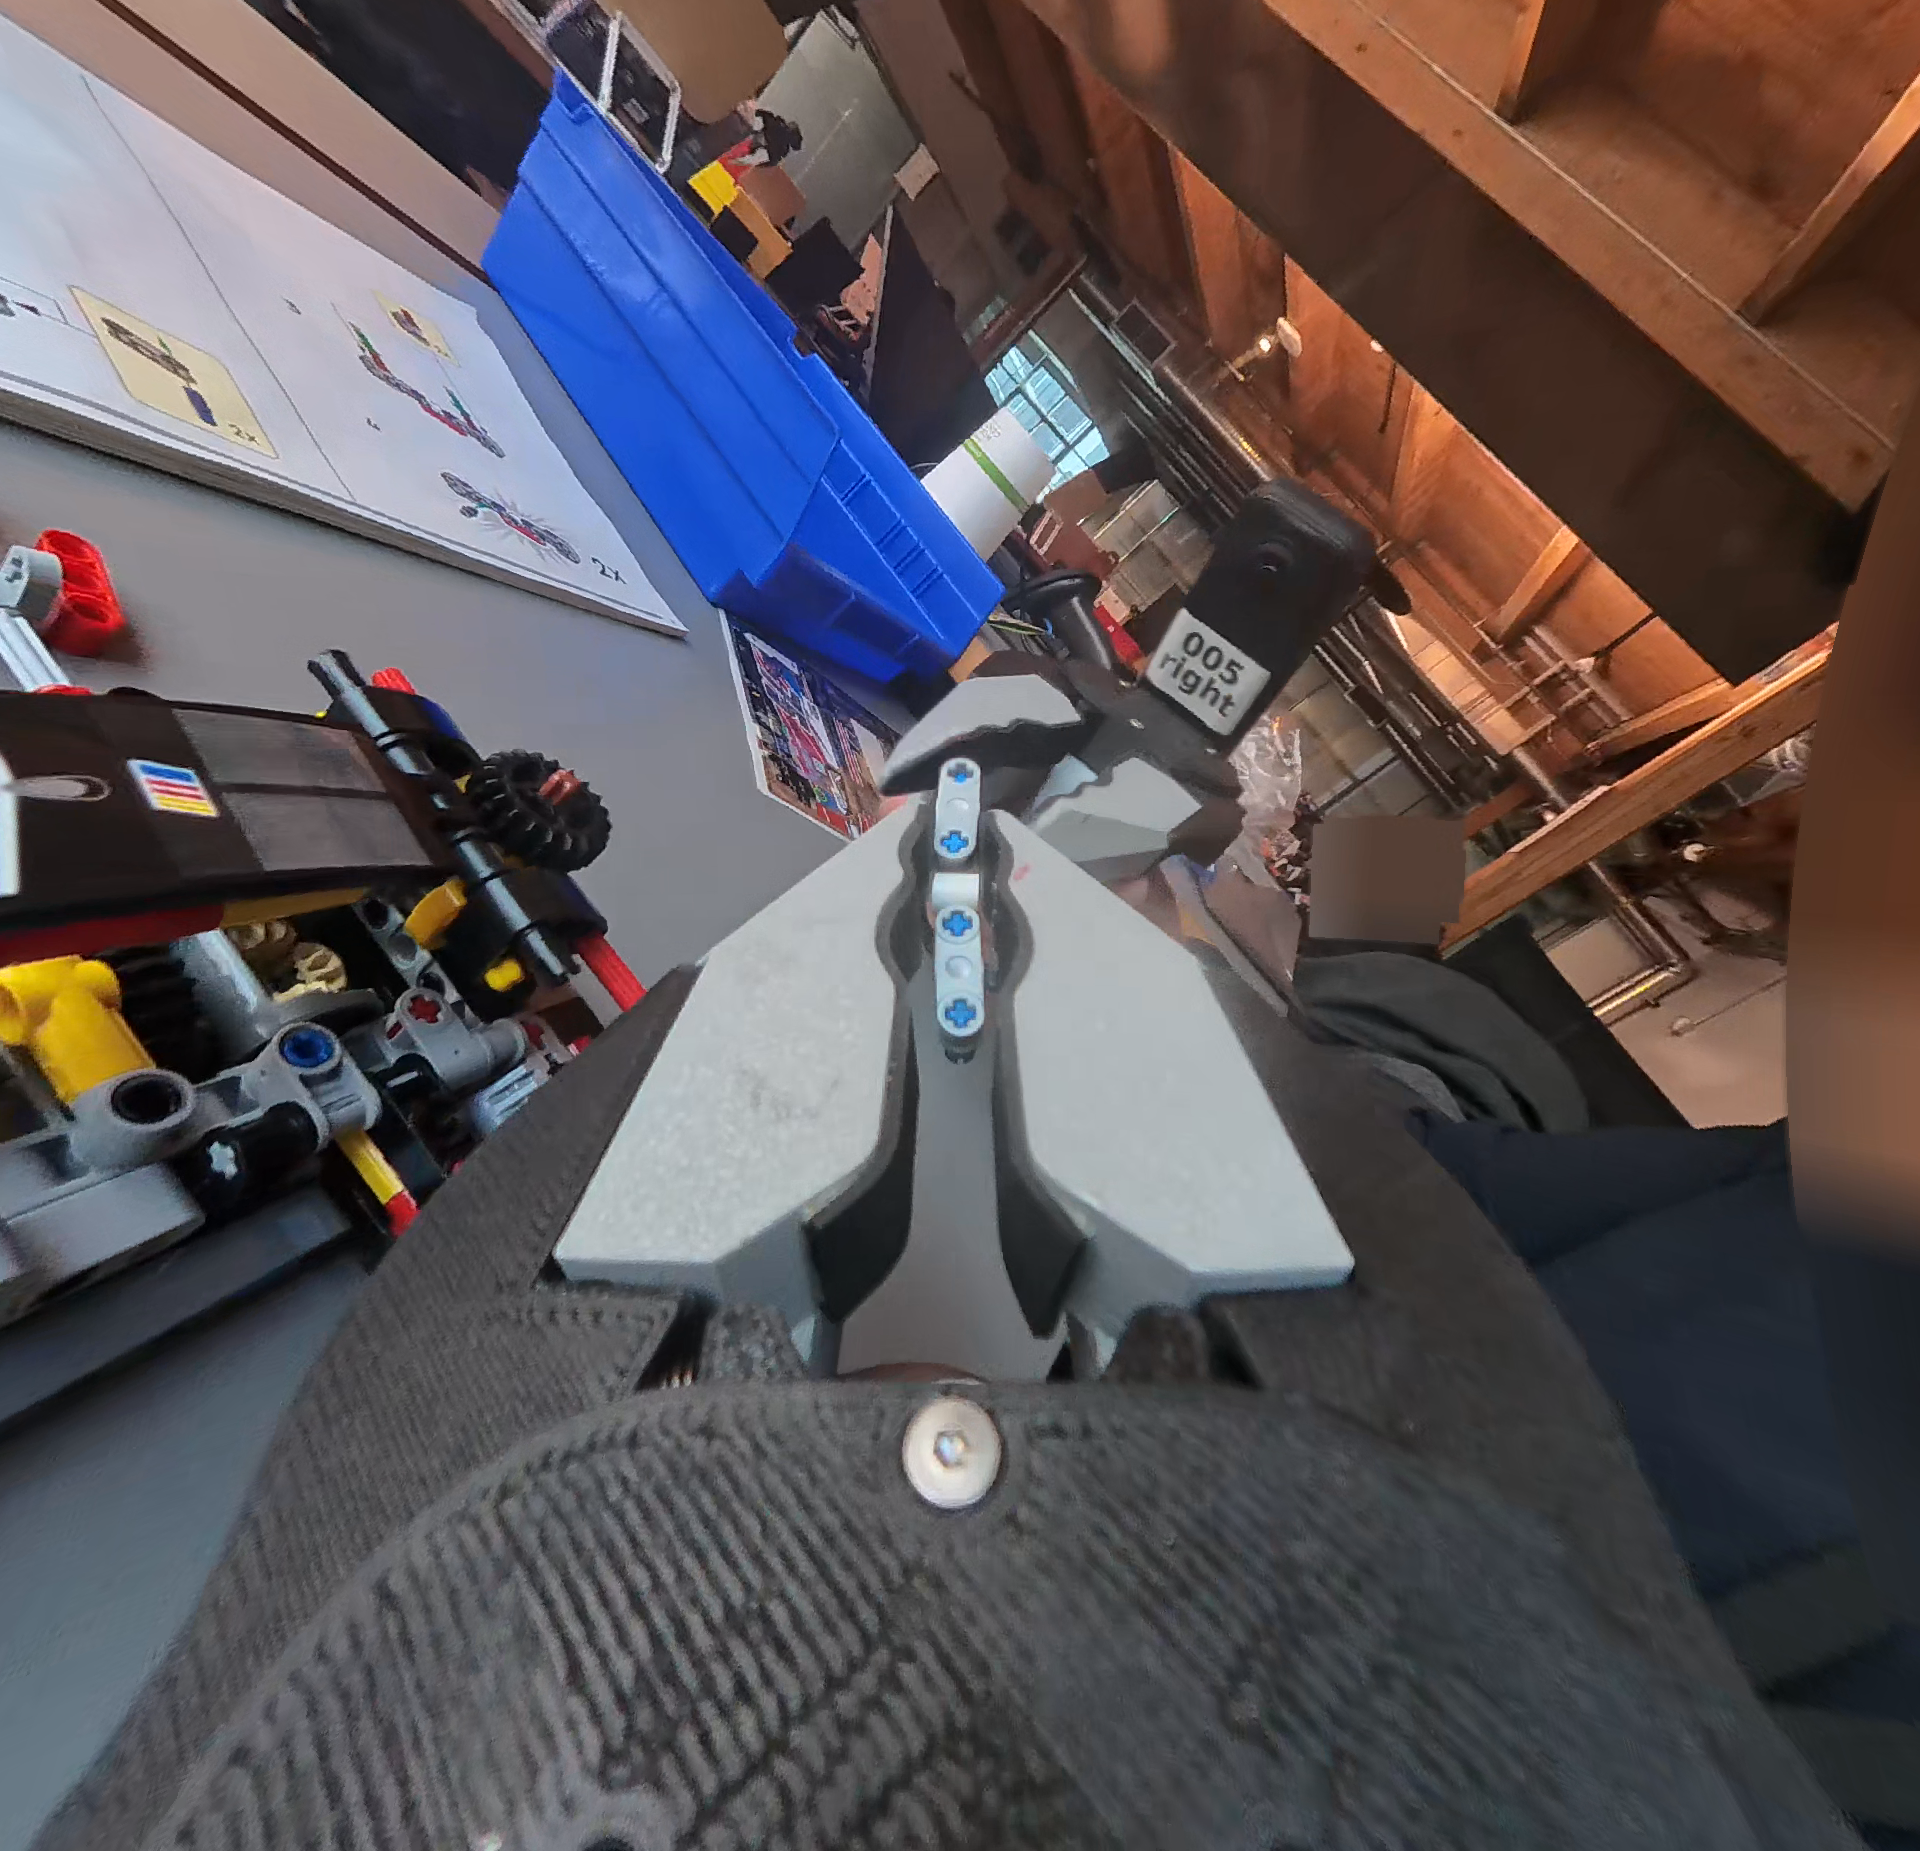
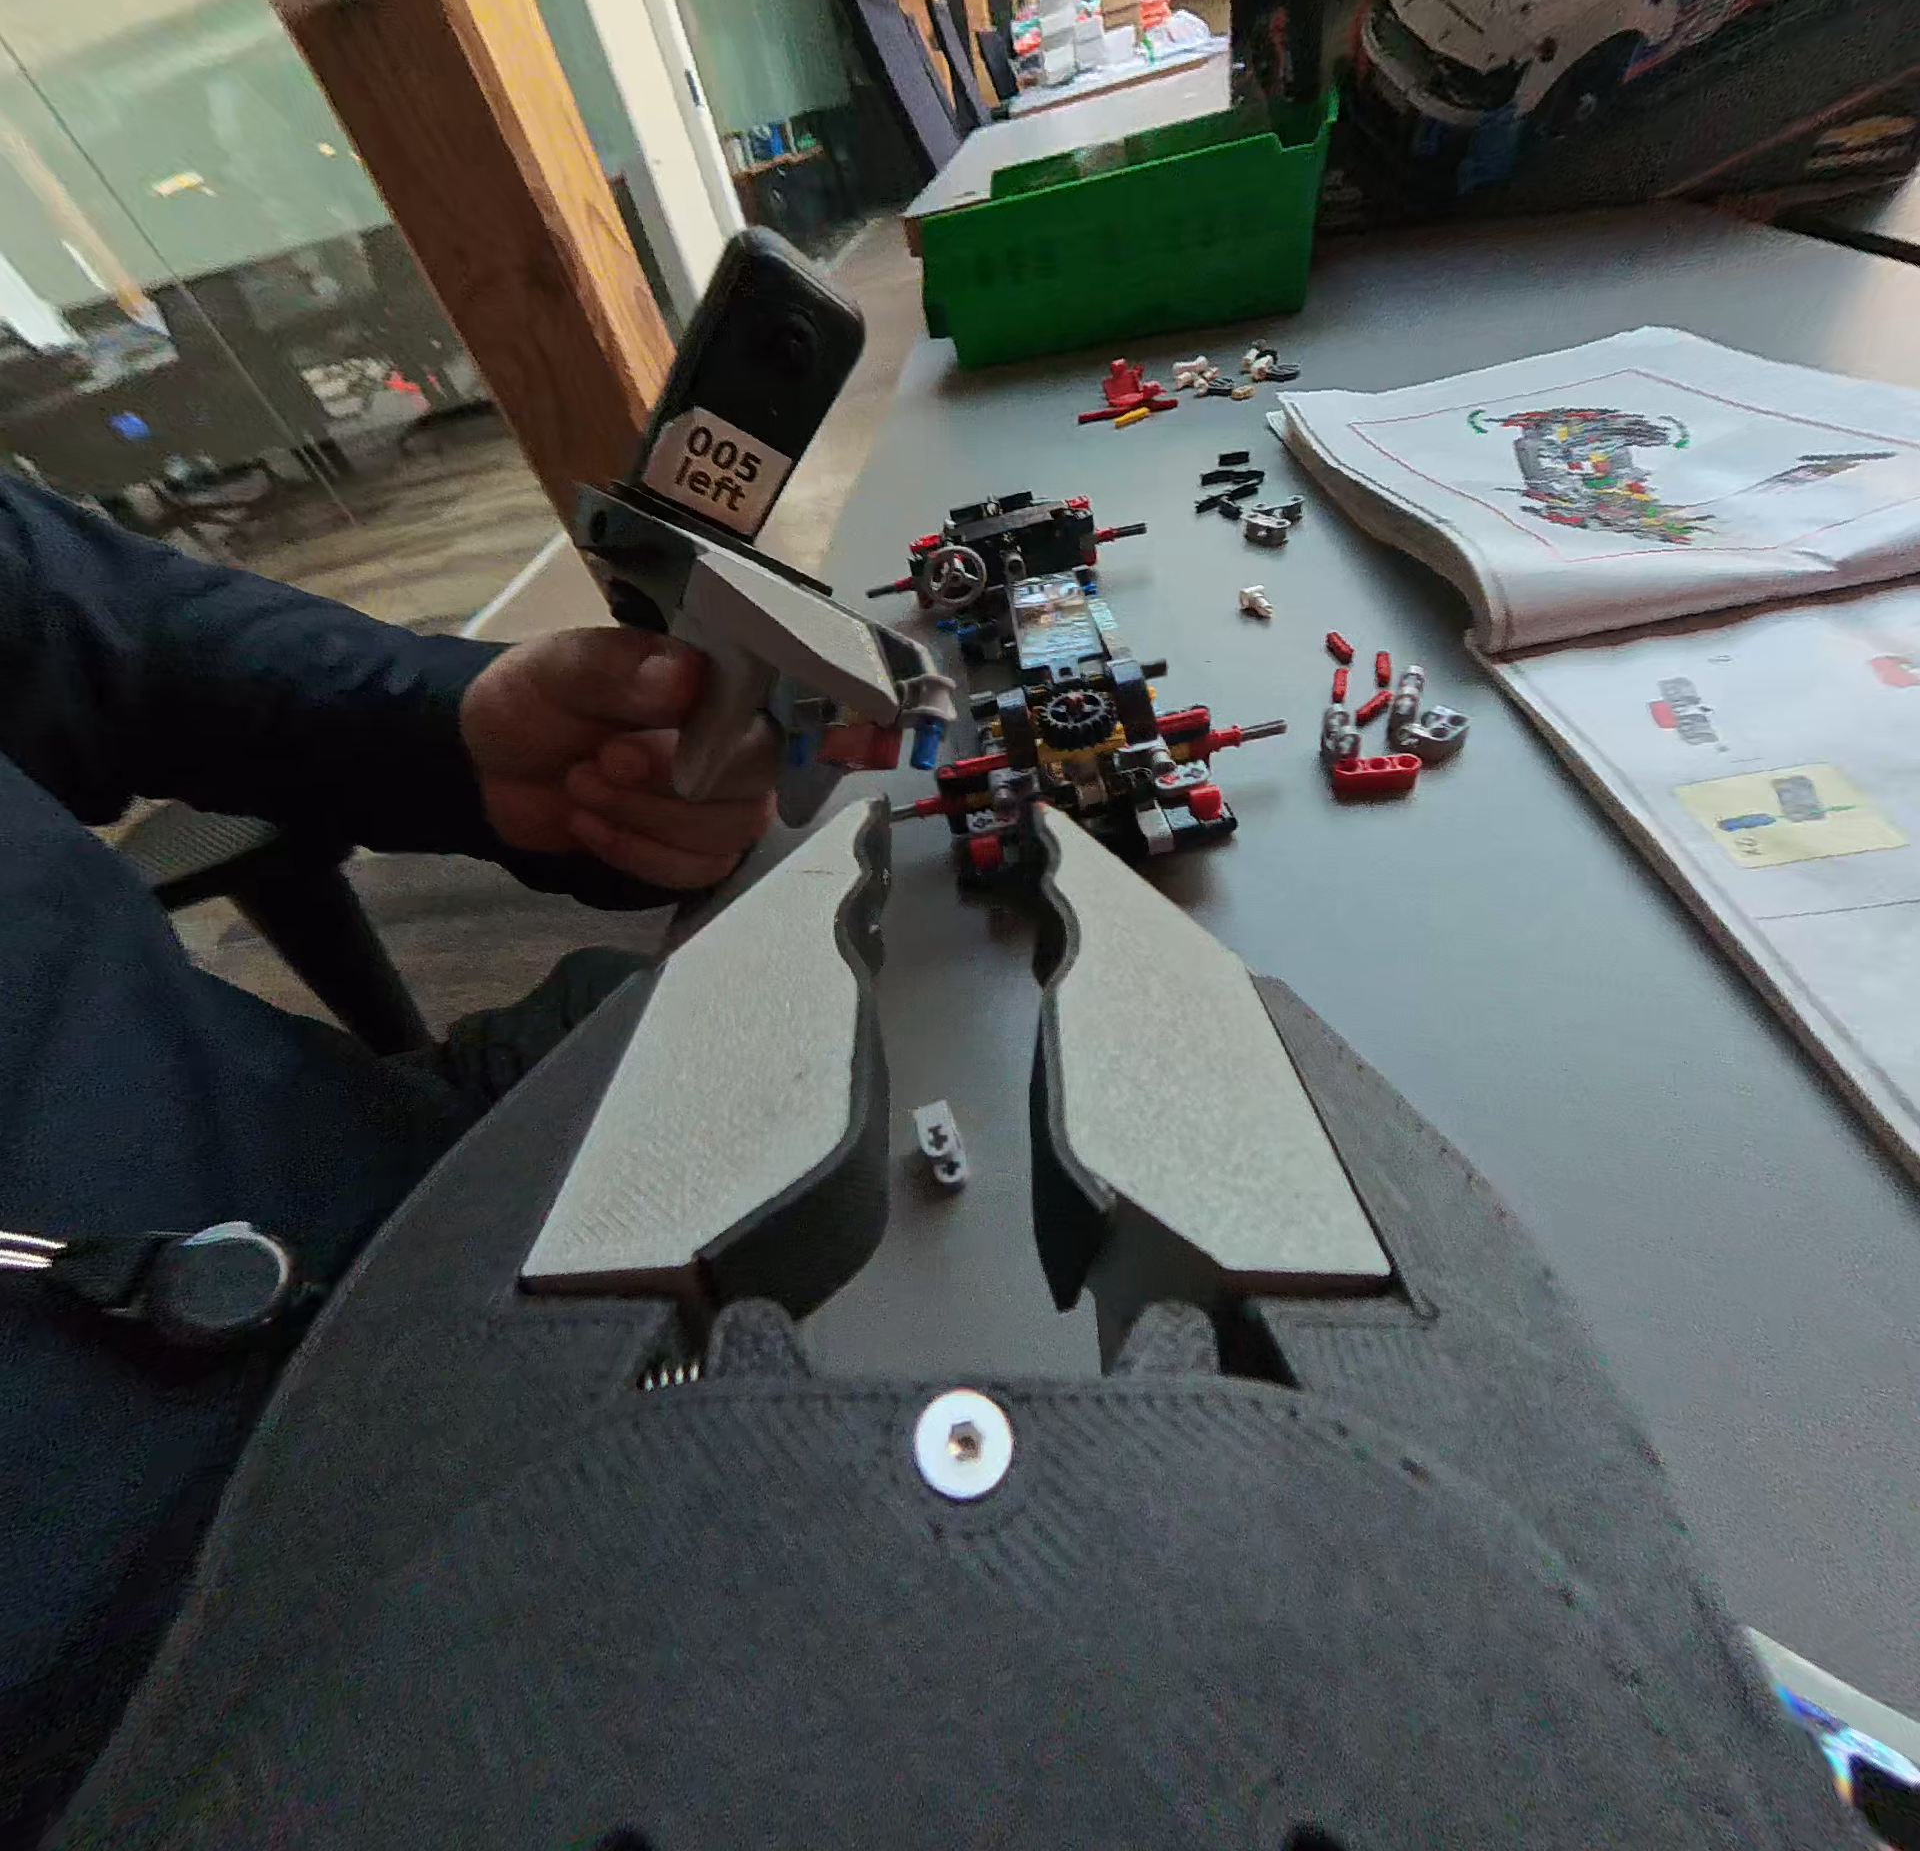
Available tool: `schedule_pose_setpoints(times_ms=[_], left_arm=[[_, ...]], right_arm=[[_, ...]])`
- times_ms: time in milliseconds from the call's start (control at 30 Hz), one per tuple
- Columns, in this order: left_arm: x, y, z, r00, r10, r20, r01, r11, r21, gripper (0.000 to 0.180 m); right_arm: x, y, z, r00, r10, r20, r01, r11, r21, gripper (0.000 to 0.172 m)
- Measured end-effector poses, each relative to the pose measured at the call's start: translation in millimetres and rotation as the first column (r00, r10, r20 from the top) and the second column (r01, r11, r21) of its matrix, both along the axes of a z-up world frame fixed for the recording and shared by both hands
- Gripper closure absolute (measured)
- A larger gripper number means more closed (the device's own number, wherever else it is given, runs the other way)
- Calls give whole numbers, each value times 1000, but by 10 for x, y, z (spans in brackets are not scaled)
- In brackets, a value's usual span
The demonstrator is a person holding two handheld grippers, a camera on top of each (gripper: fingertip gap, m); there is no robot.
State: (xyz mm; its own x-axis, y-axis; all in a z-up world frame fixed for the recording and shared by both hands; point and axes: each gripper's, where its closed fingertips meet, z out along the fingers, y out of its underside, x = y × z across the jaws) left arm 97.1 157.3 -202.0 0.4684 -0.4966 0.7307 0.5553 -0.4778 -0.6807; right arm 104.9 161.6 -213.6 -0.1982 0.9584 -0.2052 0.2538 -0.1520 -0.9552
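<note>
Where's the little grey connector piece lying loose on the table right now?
In the right wrist view, the small grey connector lies on the dark table, seen between the open fingers of the right hand-held gripper, nearer the camera than the car chassis.

Dark grey table (image 2: 1455,970), matte top, pretty cluttered. A half-built brick car chassis (image 2: 1070,700) sits near the middle, with an open instruction booklet (image 2: 1662,513) off to its right. Loose bits are scattered all over: a red beam (image 2: 1374,773) beside some grey connectors (image 2: 1423,721), small red pins (image 2: 1356,674), black pins (image 2: 1231,482), and one little grey connector (image 2: 940,1147) lying alone near the front edge. A green bin (image 2: 1122,253) sits at the far end, and a blue bin (image 1: 707,399) too.
</note>
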Motion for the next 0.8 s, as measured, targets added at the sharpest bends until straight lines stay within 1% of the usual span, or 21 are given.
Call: schedule_pose_setpoints(times_ms=[167,233,333,567,700,800], left_arm=[[74,-2,-28,997,21,-75,-19,1000,22,175],[72,6,-28,993,48,-108,-44,998,42,175],[88,5,-20,990,52,-132,-44,997,61,175],[111,-12,-32,977,65,-204,-49,995,84,175],[120,-19,-40,977,57,-205,-41,996,79,176],[131,-16,-56,974,53,-219,-38,997,72,175]], right_arm=[[-65,-88,-46,999,-14,31,11,994,107,171],[-70,-86,-47,999,-29,35,25,991,135,172],[-60,-64,-32,998,-48,31,43,989,144,170],[-16,-83,-17,1000,-19,21,15,988,152,169],[-18,-99,-28,999,-14,35,9,991,137,170],[-25,-93,8,999,-29,18,26,986,166,170]])
